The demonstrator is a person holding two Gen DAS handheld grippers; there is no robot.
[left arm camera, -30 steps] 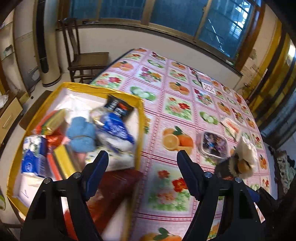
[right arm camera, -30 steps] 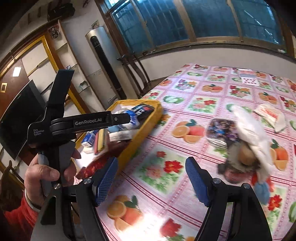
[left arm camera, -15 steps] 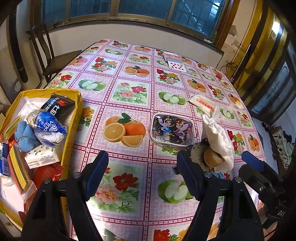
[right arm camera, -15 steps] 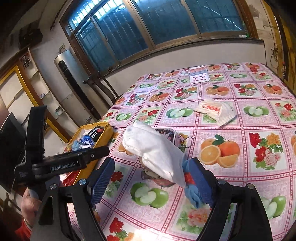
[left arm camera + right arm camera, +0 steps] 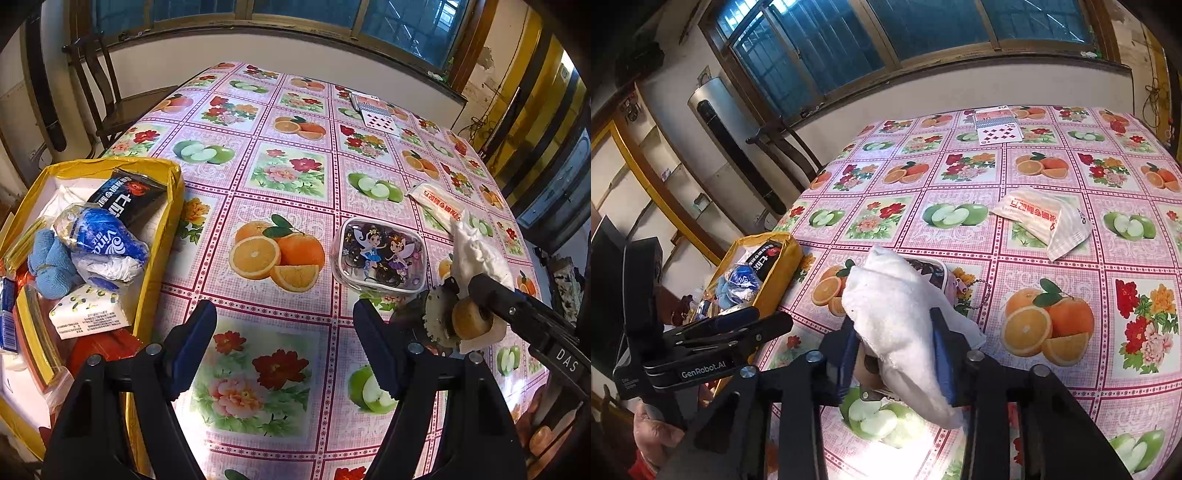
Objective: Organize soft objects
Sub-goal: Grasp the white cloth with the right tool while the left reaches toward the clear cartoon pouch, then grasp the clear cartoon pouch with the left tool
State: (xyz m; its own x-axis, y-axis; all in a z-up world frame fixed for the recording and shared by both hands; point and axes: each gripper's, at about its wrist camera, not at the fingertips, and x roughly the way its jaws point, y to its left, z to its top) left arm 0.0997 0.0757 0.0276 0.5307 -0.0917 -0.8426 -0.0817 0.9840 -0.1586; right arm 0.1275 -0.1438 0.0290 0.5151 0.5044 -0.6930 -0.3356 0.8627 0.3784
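My right gripper (image 5: 895, 354) is shut on a white plush (image 5: 897, 306) with a brown round part, held just above the fruit-print tablecloth (image 5: 1052, 266). In the left wrist view the same plush (image 5: 476, 254) shows at the right, with the right gripper (image 5: 480, 290) clamped on it. The left gripper (image 5: 284, 347) is open and holds nothing, hovering over the cloth between the yellow box (image 5: 173, 177) and the plush. The box holds a blue plush (image 5: 48, 262), a blue-and-white pack (image 5: 103, 243), a tissue pack (image 5: 88, 314) and other packets. From the right wrist, the left gripper (image 5: 774, 320) sits beside the yellow box (image 5: 783, 273).
A clear pouch with a fairy picture (image 5: 380, 254) lies just behind the plush. Farther back are a white packet with red print (image 5: 1041, 218) and playing cards (image 5: 997, 129). A wooden chair (image 5: 122, 103) stands at the table's far left corner. A hand (image 5: 650, 432) holds the left gripper.
The right gripper moved onto the white plush and shut on it. The left gripper swung away from over the yellow box toward the table's middle, still open.
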